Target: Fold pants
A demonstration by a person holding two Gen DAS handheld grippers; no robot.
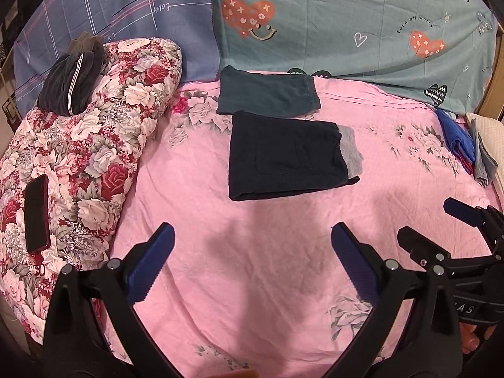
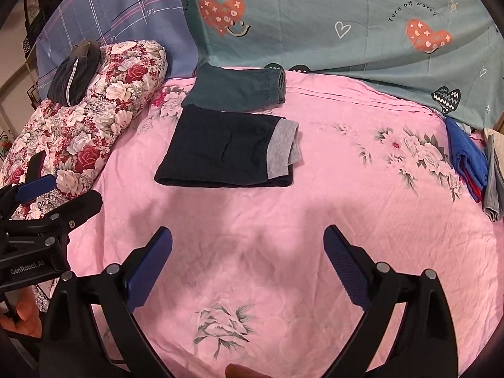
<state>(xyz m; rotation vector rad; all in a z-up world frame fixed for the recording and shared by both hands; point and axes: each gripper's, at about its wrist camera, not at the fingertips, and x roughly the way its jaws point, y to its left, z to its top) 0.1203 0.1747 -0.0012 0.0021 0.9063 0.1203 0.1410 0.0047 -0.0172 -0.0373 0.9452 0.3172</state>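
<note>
The left gripper (image 1: 252, 245) fills the lower part of its own view with its blue-padded fingers (image 1: 151, 264) spread wide and nothing between them; the right gripper (image 2: 247, 245) stands the same way in its view, wide and empty. Each shows in the other's picture: the right gripper at the lower right edge of the left view, the left gripper at the left edge of the right view, where its body reads "GenRobot.AI". Both hang over a pink bedsheet (image 1: 267, 277) printed with pale flowers and creased in places. Up the frame from the claws, well apart from them, lie the folded dark navy pants (image 1: 286, 157) with a grey band at their right end, flat on the sheet. Just beyond them, their edges overlapping, lies a folded teal garment (image 1: 267, 94). At the left a red-and-white floral quilt (image 1: 94, 145) is bundled up, with a black phone (image 1: 37, 214) on its lower part and a dark bundle of clothes (image 1: 72, 78) on its top. Across the back stand a teal cover (image 1: 346, 22) with orange hearts and the words "Turn off worry", and a blue plaid cover (image 1: 110, 9). At the right edge sits a pile of blue and grey folded clothes (image 1: 460, 141).
</note>
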